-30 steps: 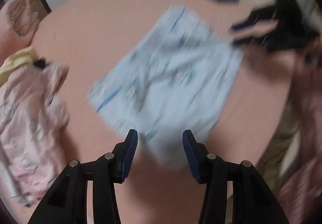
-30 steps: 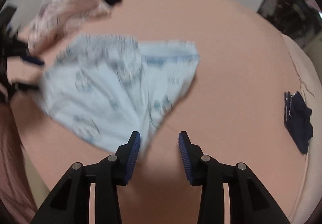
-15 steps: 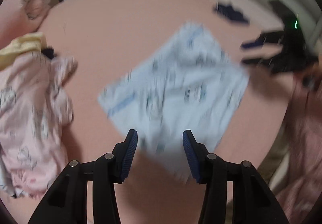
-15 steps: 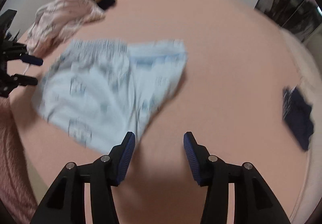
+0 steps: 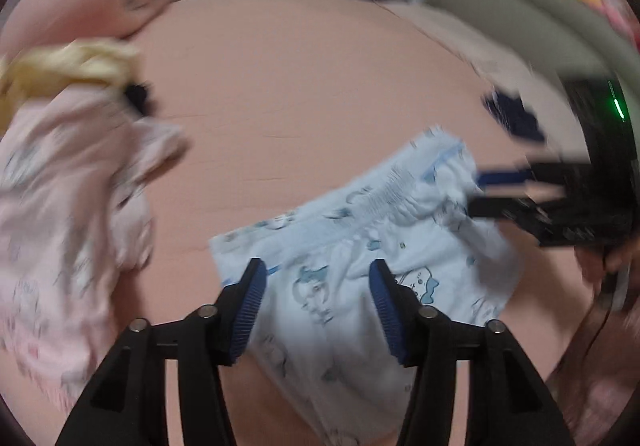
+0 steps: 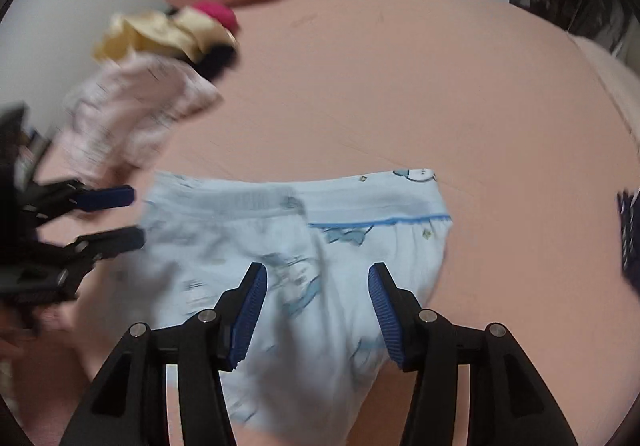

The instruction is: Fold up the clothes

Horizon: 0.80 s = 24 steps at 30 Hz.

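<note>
Soft, even indoor light is falling across both views — nothing is glaring, and only a faint shadow is sitting under the pale blue garment (image 5: 360, 246). Motion blur is smearing most of each picture (worst toward the left, over the pink clothes (image 5: 68, 205)). The fisheye lens is bending the pink sheet (image 6: 400, 85) into a dome, and black corners are cutting in — edges are staying soft throughout.
</note>
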Available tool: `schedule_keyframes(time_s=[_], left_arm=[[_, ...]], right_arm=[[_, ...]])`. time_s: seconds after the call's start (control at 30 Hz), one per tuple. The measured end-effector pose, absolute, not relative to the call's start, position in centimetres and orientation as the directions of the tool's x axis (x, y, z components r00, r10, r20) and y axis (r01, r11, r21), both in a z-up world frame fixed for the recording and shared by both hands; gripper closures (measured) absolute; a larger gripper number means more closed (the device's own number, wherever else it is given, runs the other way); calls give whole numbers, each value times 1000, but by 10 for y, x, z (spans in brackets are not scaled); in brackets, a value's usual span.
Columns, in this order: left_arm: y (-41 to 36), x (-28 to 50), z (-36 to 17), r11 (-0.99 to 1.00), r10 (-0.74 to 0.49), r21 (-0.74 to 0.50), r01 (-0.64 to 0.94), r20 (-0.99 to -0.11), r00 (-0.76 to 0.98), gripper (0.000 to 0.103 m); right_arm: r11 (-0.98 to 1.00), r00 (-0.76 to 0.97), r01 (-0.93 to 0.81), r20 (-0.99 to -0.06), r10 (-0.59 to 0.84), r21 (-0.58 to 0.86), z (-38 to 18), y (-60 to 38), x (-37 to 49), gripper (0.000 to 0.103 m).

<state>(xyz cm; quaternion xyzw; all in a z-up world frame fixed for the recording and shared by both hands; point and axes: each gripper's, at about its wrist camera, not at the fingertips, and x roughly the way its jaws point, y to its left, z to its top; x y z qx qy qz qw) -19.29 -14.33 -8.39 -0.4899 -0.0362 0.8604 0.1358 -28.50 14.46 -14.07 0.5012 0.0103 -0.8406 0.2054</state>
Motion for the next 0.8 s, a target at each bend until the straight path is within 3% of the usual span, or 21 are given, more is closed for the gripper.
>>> schedule_keyframes(time_s=[0.03,0.1,0.23,0.3,0.33,0.47,0.5,0.57,0.6,0.63,0.67,0.8], left_arm=[[-149,-192,-90,-964,265,-216,-156,-843,-469,33],[-161,-189,-103,-965,258,-253,-70,-860,-440,32],[-161,-182,-122,-967,225,-254,16,-882,-414,32],[-156,-181,-124,-964,233,-267,18,-871,-432,30],[-152,-181,-125,-959,252,-284,8,-864,-435,30],[-130,-185,-129,-957,276,-286,-44,-854,-442,30],[-125,-187,-131,-961,267,-274,-51,-855,-446,32],[-122,-189,-129,-961,262,-273,-43,-855,-448,67],[-123,-190,-125,-949,298,-311,-45,-846,-441,94],[-123,-189,-119,-940,322,-337,-47,-838,-440,94],[-121,-187,-111,-943,319,-328,-60,-835,-449,94],[-112,-179,-107,-959,282,-257,-117,-853,-439,93]], right_arm=[[-926,-429,325,-843,-325,192,-137,153,-275,41],[-951,-459,259,-845,-273,166,-133,172,-258,37],[-986,-423,127,-893,-153,109,-162,197,-260,35],[-982,-354,71,-917,-187,173,-178,211,-262,35],[-978,-326,47,-923,-205,201,-186,217,-263,30],[-960,-320,146,-907,-274,239,-185,189,-276,27],[-950,-312,168,-899,-306,264,-184,183,-280,31],[-941,-305,181,-893,-331,286,-184,173,-289,48],[-942,-304,176,-894,-329,287,-184,169,-294,63],[-940,-304,172,-892,-335,294,-184,166,-298,92],[-923,-299,170,-874,-382,345,-179,163,-301,98],[-914,-335,159,-850,-406,374,-158,160,-300,96]])
